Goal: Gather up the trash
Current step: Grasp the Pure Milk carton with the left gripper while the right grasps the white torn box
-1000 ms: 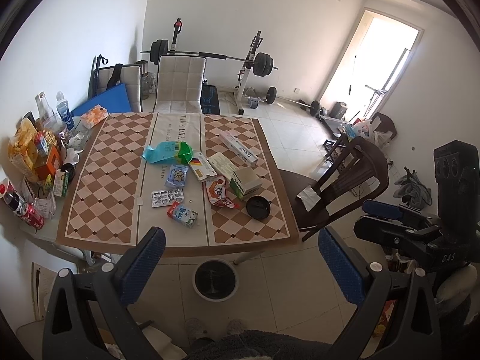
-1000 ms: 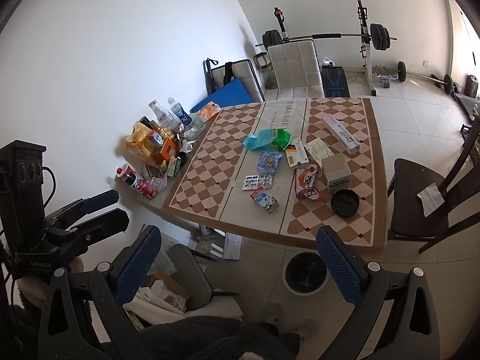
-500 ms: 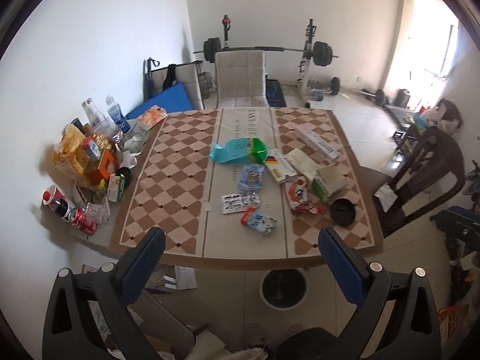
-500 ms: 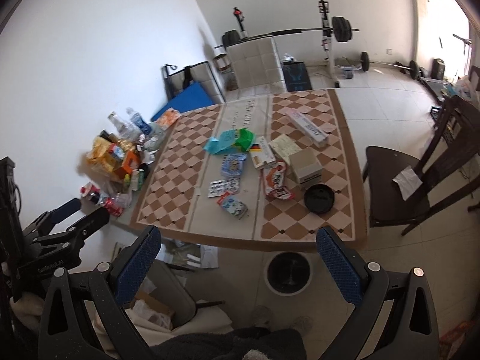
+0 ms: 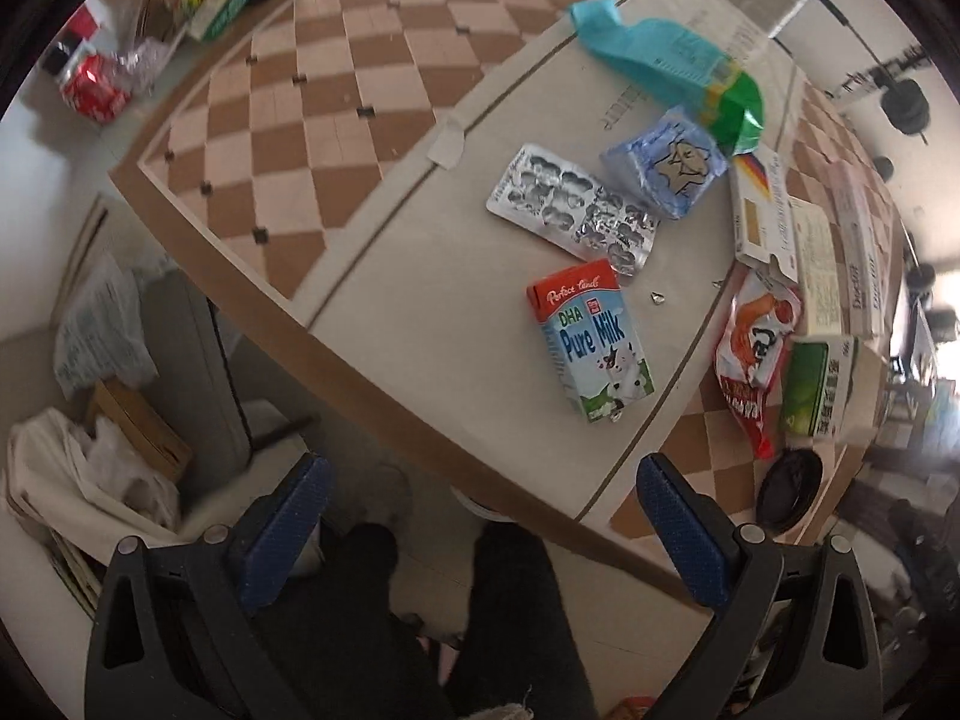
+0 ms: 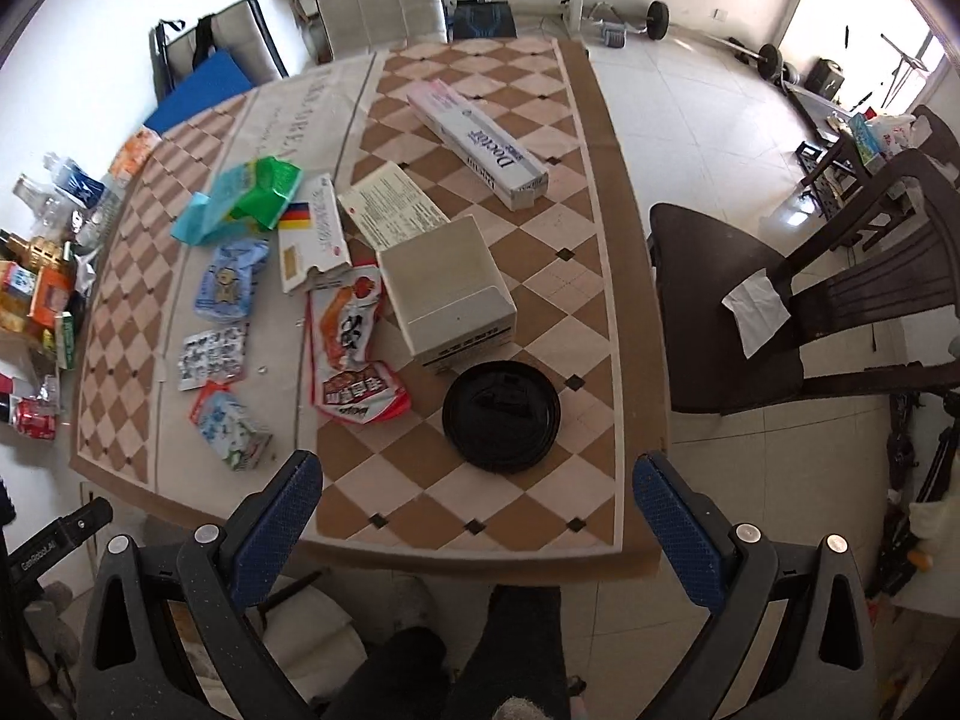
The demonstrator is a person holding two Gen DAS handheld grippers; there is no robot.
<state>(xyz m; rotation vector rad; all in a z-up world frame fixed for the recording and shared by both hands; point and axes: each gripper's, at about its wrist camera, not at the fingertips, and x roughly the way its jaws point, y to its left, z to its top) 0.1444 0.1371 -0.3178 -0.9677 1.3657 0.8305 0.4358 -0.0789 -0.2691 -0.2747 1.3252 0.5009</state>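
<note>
Two handheld grippers hover above the near edge of a checkered table (image 6: 600, 276), both spread wide and gripping nothing. The left gripper (image 5: 480, 534) hangs over the table's near-left corner, its blue pads (image 5: 282, 525) well apart. Straight ahead at 12 o'clock from it lies a milk carton (image 5: 591, 342) marked "Pure Milk", flat on the pale centre strip. Just beyond the carton, toward 12 o'clock, sits a crumpled foil blister pack (image 5: 573, 210), and past that a blue snack bag (image 5: 666, 165) and a teal-and-green wrapper (image 5: 678, 69).

The right gripper (image 6: 477, 519) is released too, its fingers (image 6: 675, 531) framing the table's near edge. At 12 o'clock from it rests a round black lid (image 6: 501, 417), touching a white box (image 6: 447, 294) behind it. At 11 o'clock lies a red-and-white snack packet (image 6: 351, 348) (partly tucked against the box). Farther off, at 12 o'clock, a long box marked "Doctor" (image 6: 477, 141) lies diagonally. A dark wooden chair (image 6: 780, 300) stands at 2 o'clock with a white tissue (image 6: 756, 306) on its seat. The person's dark trouser legs (image 6: 522, 654) show at 6 o'clock.
</note>
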